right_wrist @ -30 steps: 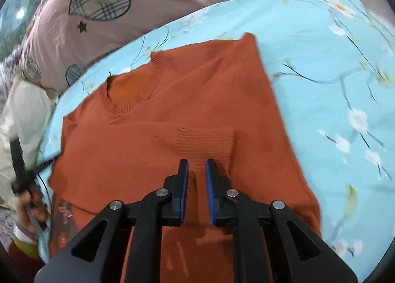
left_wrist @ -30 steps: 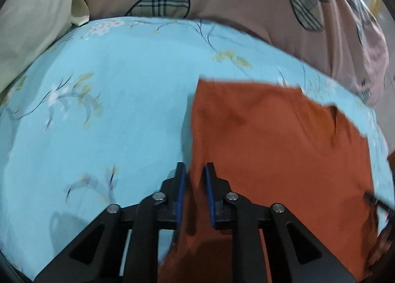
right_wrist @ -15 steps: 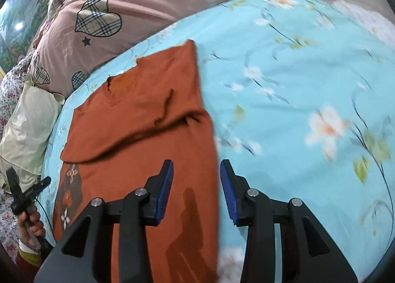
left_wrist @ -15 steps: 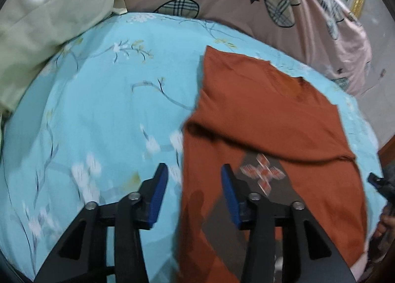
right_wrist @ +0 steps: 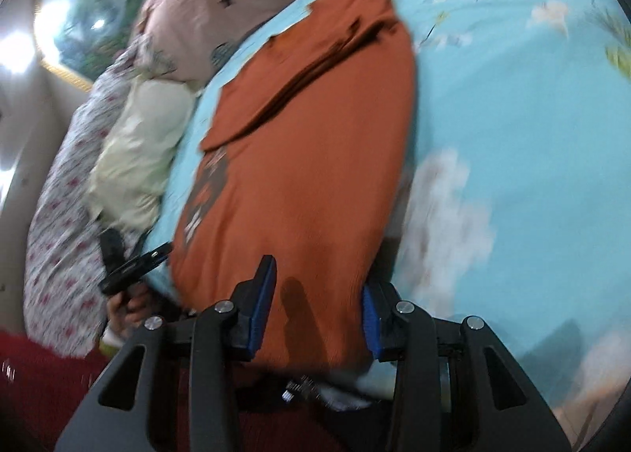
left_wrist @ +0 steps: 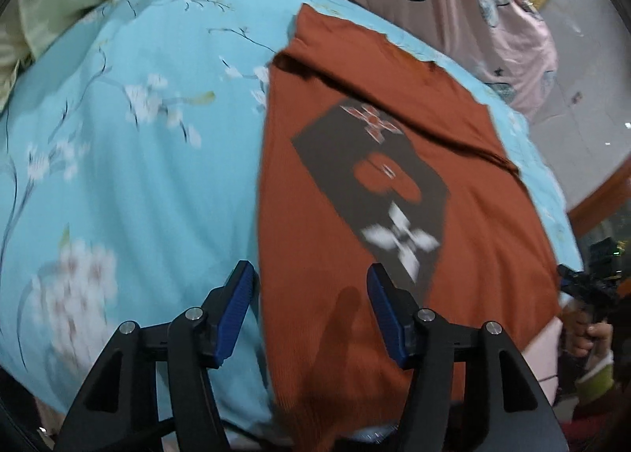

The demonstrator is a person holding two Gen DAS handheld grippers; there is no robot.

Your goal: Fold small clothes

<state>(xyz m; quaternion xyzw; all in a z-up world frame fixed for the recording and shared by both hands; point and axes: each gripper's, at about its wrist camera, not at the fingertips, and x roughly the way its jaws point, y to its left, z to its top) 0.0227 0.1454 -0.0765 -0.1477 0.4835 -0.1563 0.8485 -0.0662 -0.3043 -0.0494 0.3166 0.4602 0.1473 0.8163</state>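
Both tools have let go and backed toward the bottom of frame. Left hand-held gripper (left_wrist: 311, 304): jaws wide, empty, straddling the sweater (left_wrist: 347, 183) hem; a second ago they were pinched narrow. Right hand-held gripper (right_wrist: 318, 296): likewise wide, empty. Sweater lies centre frame on the bed (left_wrist: 130, 176), upper part folded down, fold line crossing upper centre. Judgement: first fold placed; hem grab likely next.

Holding left gripper (left_wrist: 311, 300) with jaws spread wide, gripping nothing. Holding right gripper (right_wrist: 317, 296) likewise spread, gripping nothing. Both pointing forward, angled downward.
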